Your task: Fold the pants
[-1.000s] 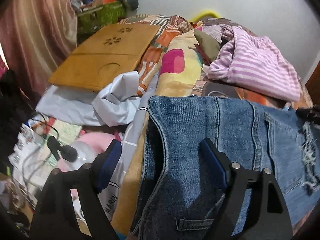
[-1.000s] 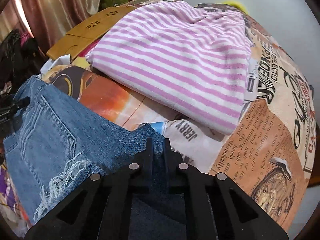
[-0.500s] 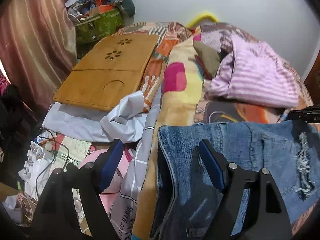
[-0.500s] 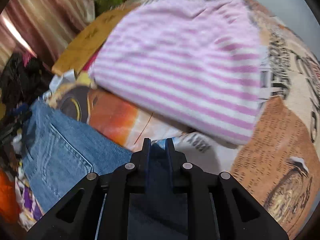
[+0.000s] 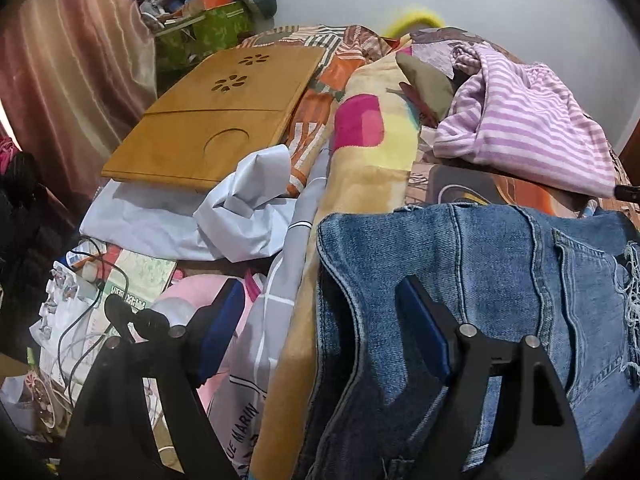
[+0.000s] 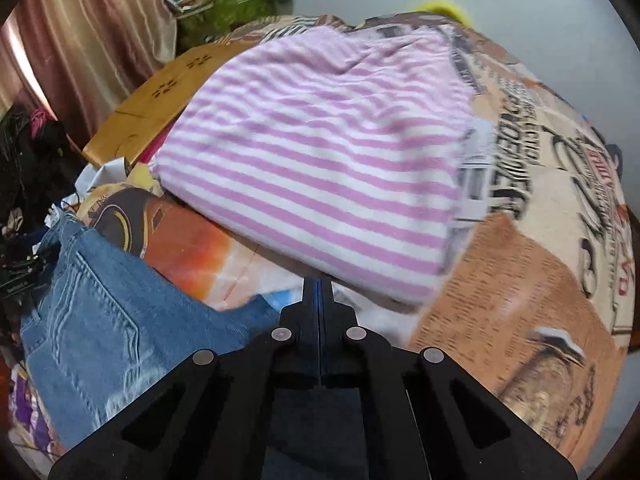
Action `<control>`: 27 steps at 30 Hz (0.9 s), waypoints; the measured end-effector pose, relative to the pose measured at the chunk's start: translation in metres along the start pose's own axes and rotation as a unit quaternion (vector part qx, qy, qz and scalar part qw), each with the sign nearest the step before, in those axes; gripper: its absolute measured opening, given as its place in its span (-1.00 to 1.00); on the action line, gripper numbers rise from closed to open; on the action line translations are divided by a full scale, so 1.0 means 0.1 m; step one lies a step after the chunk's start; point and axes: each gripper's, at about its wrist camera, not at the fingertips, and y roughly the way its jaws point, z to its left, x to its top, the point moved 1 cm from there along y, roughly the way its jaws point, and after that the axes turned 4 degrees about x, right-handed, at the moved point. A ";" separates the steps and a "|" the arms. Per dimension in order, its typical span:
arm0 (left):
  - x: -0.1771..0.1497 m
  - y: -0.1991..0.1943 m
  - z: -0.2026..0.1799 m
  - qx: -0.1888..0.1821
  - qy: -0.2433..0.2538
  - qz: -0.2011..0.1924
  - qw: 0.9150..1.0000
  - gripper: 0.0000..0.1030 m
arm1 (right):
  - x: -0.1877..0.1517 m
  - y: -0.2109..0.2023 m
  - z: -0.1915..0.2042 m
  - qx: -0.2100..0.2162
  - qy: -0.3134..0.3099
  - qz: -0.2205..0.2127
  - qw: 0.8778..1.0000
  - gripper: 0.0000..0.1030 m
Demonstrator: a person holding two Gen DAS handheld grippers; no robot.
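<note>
Jaws, left: left gripper point(image 5: 320, 328) stands wide apart and grips nothing; its right finger lies over the jeans point(image 5: 500, 272), its left finger hangs off the denim edge above floor clutter.
Jaws, right: right gripper point(image 6: 319, 292) is pressed fully together; a dark fold sits low between the fingers, probably denim, but whether cloth is truly pinched I cannot tell.
Jeans: spread across the bed point(image 6: 540, 280), filling the lower right of the left view and the lower left of the right view; frayed rip toward one side.
Progress: judged early; the denim looks doubled over once at most, with no tidy stack, so further folds and squaring remain.
Edges: jeans' left seam runs along the bed's side, beside a yellow blanket point(image 5: 372, 168).
Room: striped top point(image 6: 320, 160) lies just beyond the jeans, upper centre; wooden tray point(image 5: 216, 120) upper left; printed bedspread bare at right, the best space for laying folds.
</note>
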 end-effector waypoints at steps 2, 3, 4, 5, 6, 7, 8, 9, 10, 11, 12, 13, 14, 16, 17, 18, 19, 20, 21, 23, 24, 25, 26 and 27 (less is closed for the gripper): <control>0.02 -0.02 -0.02 0.007 0.006 0.001 1.000 0.56 | -0.05 -0.16 -0.04 -0.001 -0.002 -0.004 1.000 -1.00; 0.04 -0.06 -0.04 0.016 0.014 -0.001 1.000 0.55 | -0.08 -0.28 -0.06 0.001 0.001 -0.009 1.000 -0.98; 0.05 -0.11 -0.06 0.025 0.023 -0.005 0.999 0.55 | -0.12 -0.38 -0.08 0.001 0.004 -0.016 1.000 -0.98; 0.05 -0.16 -0.08 0.031 0.029 -0.008 0.999 0.54 | -0.17 -0.51 -0.11 0.006 0.009 -0.026 1.000 -0.95; 0.04 -0.23 -0.10 0.034 0.035 -0.013 0.999 0.54 | -0.22 -0.60 -0.12 0.007 0.014 -0.032 0.999 -0.89; 0.04 -0.31 -0.12 0.031 0.039 -0.018 0.999 0.54 | -0.25 -0.68 -0.12 0.007 0.017 -0.038 0.999 -0.84; 0.03 -0.38 -0.13 0.026 0.039 -0.022 0.999 0.54 | -0.32 -0.79 -0.14 0.006 0.023 -0.047 0.999 -0.74; 0.02 -0.48 -0.15 0.019 0.039 -0.028 0.999 0.54 | -0.37 -0.84 -0.15 0.005 0.026 -0.052 0.998 -0.63; 0.00 -0.58 -0.16 0.014 0.040 -0.035 0.998 0.54 | -0.45 -0.93 -0.16 0.003 0.032 -0.061 0.998 -0.56; -0.03 -0.70 -0.18 0.010 0.042 -0.044 0.998 0.54 | -0.50 -0.99 -0.18 0.001 0.034 -0.067 0.997 -0.47; -0.04 -0.79 -0.20 0.006 0.042 -0.051 0.998 0.54 | -0.59 -1.08 -0.16 -0.003 0.038 -0.077 0.996 -0.41; -0.07 -0.88 -0.21 -0.001 0.040 -0.057 0.998 0.54 | -0.66 -1.15 -0.15 -0.006 0.040 -0.083 0.996 -0.39; -0.10 -0.96 -0.21 -0.007 0.038 -0.061 0.997 0.54 | -0.74 -1.22 -0.13 -0.010 0.042 -0.089 0.995 -0.38; -0.18 -1.10 -0.21 -0.023 0.027 -0.066 0.997 0.63 | -0.87 -1.33 -0.10 -0.011 0.043 -0.099 0.994 -0.33; -0.23 -1.17 -0.21 -0.029 0.022 -0.068 0.997 0.66 | -0.94 -1.37 -0.08 -0.012 0.044 -0.103 0.994 -0.26; -0.28 -1.22 -0.22 -0.031 0.018 -0.070 0.997 0.72 | -1.01 -1.41 -0.04 -0.013 0.043 -0.109 0.993 -0.22; -0.34 -1.27 -0.21 -0.035 0.014 -0.071 0.997 0.75 | -1.08 -1.45 -0.01 -0.015 0.043 -0.114 0.992 -0.15; -0.39 -1.30 -0.22 -0.038 0.011 -0.070 0.997 0.77 | -1.14 -1.47 0.02 -0.018 0.042 -0.118 0.992 -0.13; -0.46 -1.33 -0.22 -0.044 0.005 -0.068 0.997 0.80 | -1.22 -1.48 0.05 -0.020 0.040 -0.120 0.992 -0.13; -0.59 -1.34 -0.21 -0.059 -0.013 -0.056 0.997 0.80 | -1.34 -1.47 0.11 -0.021 0.039 -0.120 0.992 -0.13; -0.64 -1.33 -0.21 -0.068 -0.022 -0.048 0.996 0.80 | -1.41 -1.44 0.12 -0.020 0.043 -0.120 0.992 -0.13; -0.70 -1.30 -0.20 -0.078 -0.032 -0.039 0.996 0.80 | -1.47 -1.41 0.13 -0.020 0.047 -0.119 0.992 -0.13; -0.77 -1.27 -0.21 -0.089 -0.045 -0.026 0.995 0.80 | -1.52 -1.37 0.14 -0.022 0.052 -0.117 0.992 -0.13; -0.81 -1.24 -0.22 -0.097 -0.055 -0.019 0.994 0.80 | -1.59 -1.31 0.14 -0.024 0.059 -0.114 0.991 -0.12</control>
